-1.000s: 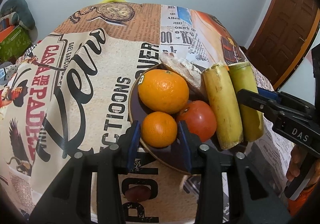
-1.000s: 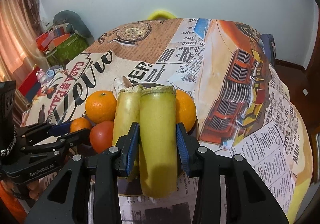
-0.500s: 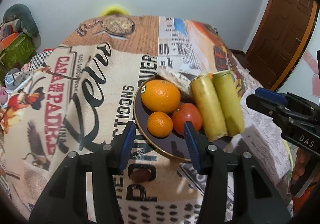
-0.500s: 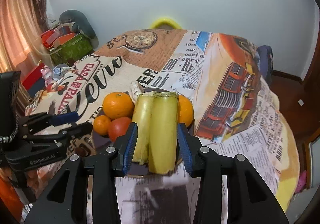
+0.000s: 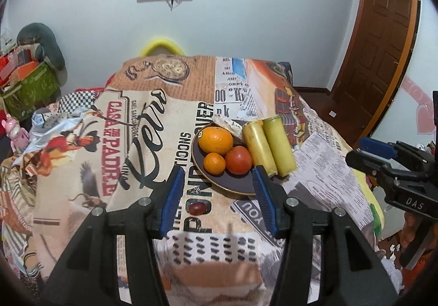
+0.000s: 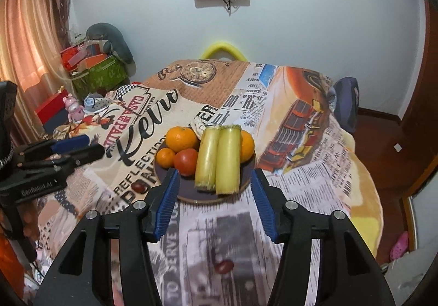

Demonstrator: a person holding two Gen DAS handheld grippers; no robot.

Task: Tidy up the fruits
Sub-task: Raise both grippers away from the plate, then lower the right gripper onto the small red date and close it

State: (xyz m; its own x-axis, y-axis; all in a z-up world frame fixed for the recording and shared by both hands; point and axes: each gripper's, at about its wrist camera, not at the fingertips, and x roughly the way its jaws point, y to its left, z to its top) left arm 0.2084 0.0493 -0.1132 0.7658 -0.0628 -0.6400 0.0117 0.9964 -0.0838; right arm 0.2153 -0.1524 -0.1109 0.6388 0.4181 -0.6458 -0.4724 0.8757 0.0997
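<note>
A dark plate on the printed tablecloth holds a large orange, a small orange, a red tomato, two yellow-green stalk pieces and a pale bread-like piece. In the right wrist view another orange sits behind the stalks. My left gripper is open and empty, held back from the plate. My right gripper is open and empty, also short of the plate.
Two small dark red fruits lie on the cloth, one in front of the plate, one near the table's front edge. A yellow chair back stands behind the table. Boxes and clutter sit at left.
Both grippers have pulled back and up from the plate. The right gripper let go of the yellow-green stalk; the left moved off the small orange. Both jaws stand wider.
</note>
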